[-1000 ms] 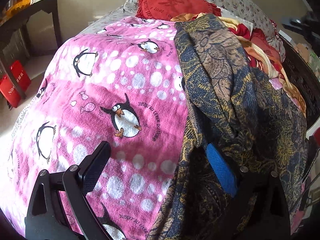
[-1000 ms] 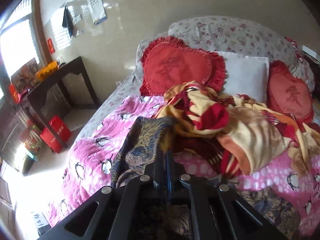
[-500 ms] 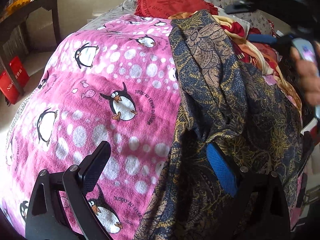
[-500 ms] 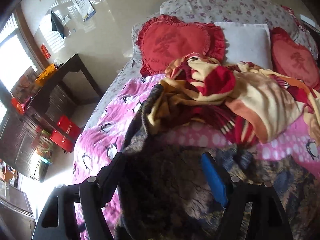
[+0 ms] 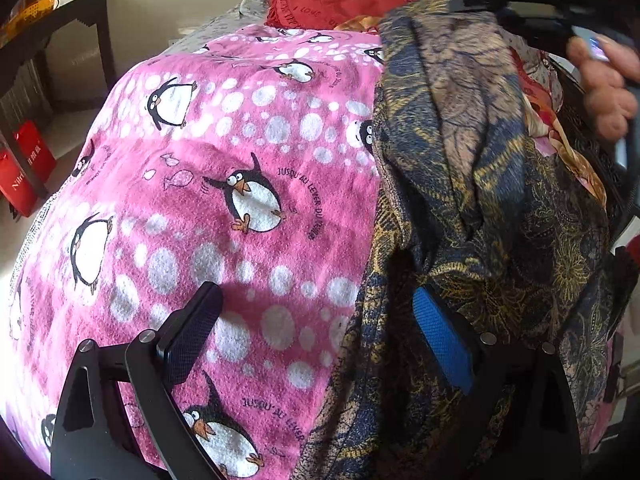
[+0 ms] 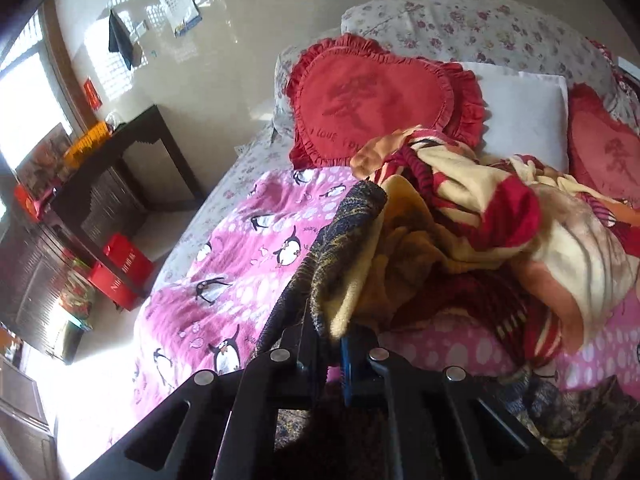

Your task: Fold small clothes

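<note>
A dark blue and gold patterned garment (image 5: 480,200) lies stretched along the right side of a pink penguin blanket (image 5: 240,140) on a bed. My left gripper (image 5: 314,294) stands open at the garment's near end: its blue pad (image 5: 440,340) rests against the cloth's edge, while the black finger (image 5: 188,336) hovers over the blanket. In the right wrist view, my right gripper (image 6: 326,340) is shut on the garment's (image 6: 344,236) far edge, and the cloth rises in a fold from its jaws. A person's hand (image 5: 604,92) holds that gripper at the top right.
A crumpled red and cream blanket (image 6: 500,232) is heaped just beyond the garment. Red heart cushions (image 6: 376,96) and a white pillow (image 6: 524,112) lie at the head of the bed. A dark wooden desk (image 6: 120,168) and red boxes (image 6: 120,268) stand off the bed's left side.
My right gripper opened wide, sank onto the garment's far end and closed on its edge. In the left wrist view it and the hand came in at top right. The left gripper held still.
</note>
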The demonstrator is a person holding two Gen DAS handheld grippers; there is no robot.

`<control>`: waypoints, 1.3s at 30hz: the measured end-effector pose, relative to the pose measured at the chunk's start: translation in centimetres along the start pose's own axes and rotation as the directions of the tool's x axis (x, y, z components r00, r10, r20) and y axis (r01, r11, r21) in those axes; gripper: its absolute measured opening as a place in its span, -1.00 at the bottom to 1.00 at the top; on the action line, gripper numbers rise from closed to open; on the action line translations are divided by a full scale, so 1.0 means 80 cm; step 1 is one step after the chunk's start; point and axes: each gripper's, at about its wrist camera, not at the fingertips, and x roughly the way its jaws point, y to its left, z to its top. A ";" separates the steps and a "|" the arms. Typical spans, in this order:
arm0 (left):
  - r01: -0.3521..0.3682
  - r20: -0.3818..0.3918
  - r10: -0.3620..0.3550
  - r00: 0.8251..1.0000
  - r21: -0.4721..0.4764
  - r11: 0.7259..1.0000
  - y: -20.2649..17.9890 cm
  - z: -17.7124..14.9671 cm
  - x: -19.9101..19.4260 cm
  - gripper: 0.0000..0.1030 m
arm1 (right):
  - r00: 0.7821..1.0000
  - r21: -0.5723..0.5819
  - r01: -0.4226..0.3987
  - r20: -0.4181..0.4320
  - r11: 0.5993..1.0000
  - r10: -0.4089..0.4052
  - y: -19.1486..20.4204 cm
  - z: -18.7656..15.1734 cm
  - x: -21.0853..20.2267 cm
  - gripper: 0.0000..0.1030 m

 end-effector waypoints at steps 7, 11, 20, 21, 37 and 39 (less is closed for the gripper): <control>-0.074 0.014 0.073 0.997 0.019 0.997 -0.006 0.002 0.008 0.89 | 0.988 0.142 0.020 0.149 0.990 -0.041 -0.083 -0.055 -0.146 -0.85; -0.111 0.020 0.110 0.994 0.036 0.993 -0.011 0.003 0.011 0.89 | 0.967 0.259 0.121 0.186 0.958 -0.173 -0.145 -0.125 -0.209 -0.85; -0.080 0.018 0.080 0.997 0.010 0.997 -0.014 -0.001 -0.006 0.89 | 0.922 0.323 0.375 -0.028 0.869 -0.387 -0.235 -0.242 -0.227 -0.85; -0.077 0.022 0.077 0.997 0.005 0.997 -0.016 -0.002 -0.008 0.89 | 0.925 0.333 0.364 -0.021 0.870 -0.379 -0.241 -0.245 -0.231 -0.85; -0.074 -0.010 0.075 0.997 0.070 0.995 -0.031 -0.001 0.012 0.89 | 0.944 -0.056 0.241 -0.218 0.969 -0.248 -0.185 -0.039 -0.019 -0.58; -0.070 -0.003 0.071 0.997 0.084 0.994 -0.031 0.000 0.015 0.89 | 0.946 -0.032 0.174 -0.272 0.984 -0.176 -0.185 -0.022 -0.002 -0.86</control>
